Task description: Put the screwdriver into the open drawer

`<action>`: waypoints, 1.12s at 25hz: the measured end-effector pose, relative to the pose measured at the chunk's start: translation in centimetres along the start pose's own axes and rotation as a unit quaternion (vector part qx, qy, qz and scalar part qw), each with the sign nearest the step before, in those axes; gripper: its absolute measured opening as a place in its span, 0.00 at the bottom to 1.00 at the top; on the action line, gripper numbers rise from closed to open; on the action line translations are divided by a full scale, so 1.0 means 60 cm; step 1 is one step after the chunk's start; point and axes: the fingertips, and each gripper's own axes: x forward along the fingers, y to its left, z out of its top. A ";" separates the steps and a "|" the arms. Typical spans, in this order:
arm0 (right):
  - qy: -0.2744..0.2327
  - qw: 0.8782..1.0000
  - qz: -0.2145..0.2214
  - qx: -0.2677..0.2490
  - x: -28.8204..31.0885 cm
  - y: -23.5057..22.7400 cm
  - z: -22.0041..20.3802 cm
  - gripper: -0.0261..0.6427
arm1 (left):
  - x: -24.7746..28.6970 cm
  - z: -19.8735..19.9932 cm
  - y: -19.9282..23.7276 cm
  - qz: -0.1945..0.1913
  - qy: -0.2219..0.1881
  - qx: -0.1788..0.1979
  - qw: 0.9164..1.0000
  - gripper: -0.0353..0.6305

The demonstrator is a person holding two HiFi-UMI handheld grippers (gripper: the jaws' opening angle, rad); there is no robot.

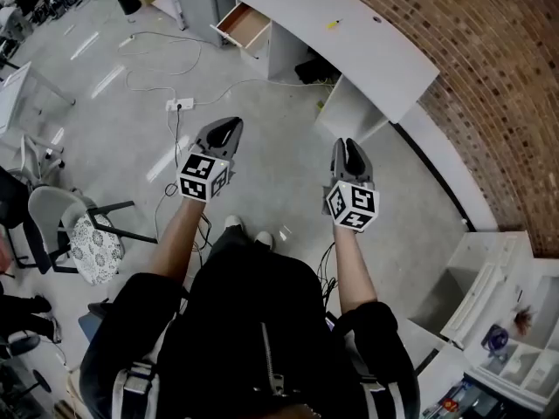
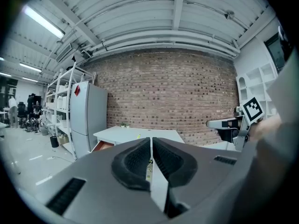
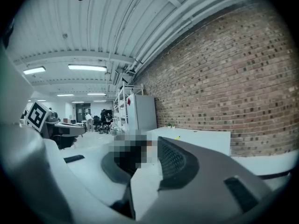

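Left tongs (image 1: 229, 127): closed, with only a hairline slit between the pads and nothing in them. Held out over the floor (image 1: 262, 94), pointing far toward the worktop (image 1: 376, 55).
Right tongs (image 1: 349, 148): look closed and empty. One pad is blurred in the right gripper view, so this comes partly from the head view. Level with the left tongs, well apart from them.
Screwdriver (image 1: 333, 24): yellow, lying on the worktop at the far side of the room, well apart from both tongs.
Drawer (image 1: 245, 26): pulled open at the worktop's far-left end, wood-coloured inside, left of the screwdriver. Can't make out any contents.
Worktop: white and long, runs along the brick wall (image 1: 472, 85).
Person (image 1: 253, 339): standing, dark jacket, bare forearms, one hand on each tongs.
Floor items: white power strip (image 1: 180, 105) with cables, far of the left tongs. Chair (image 1: 79, 230) with a patterned seat at near left.
Near right: white shelf unit (image 1: 502, 321) with small items on it.
Left gripper view: grey cabinet (image 2: 88, 118) stands left of the worktop. Marker cube (image 2: 252, 108) of the right tongs shows at the right edge.
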 end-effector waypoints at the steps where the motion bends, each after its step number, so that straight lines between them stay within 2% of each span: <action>1: 0.001 1.000 0.001 -0.003 0.000 0.002 0.000 0.18 | -0.001 -0.001 0.001 0.000 0.001 -0.001 1.000 0.10; 6: 0.009 1.000 0.006 -0.017 0.003 0.010 0.001 0.33 | -0.003 0.002 0.003 0.001 0.001 -0.002 1.000 0.10; 12: 0.018 1.000 0.010 -0.017 0.027 0.014 -0.008 0.34 | 0.005 -0.002 0.018 0.004 0.001 -0.005 1.000 0.10; 17: 0.026 1.000 0.008 -0.013 0.080 0.020 -0.010 0.34 | 0.034 -0.010 0.063 0.010 0.005 -0.012 1.000 0.10; 28: 0.035 0.999 -0.007 -0.002 0.298 0.046 0.020 0.34 | 0.182 0.016 0.243 -0.005 0.007 -0.011 1.000 0.10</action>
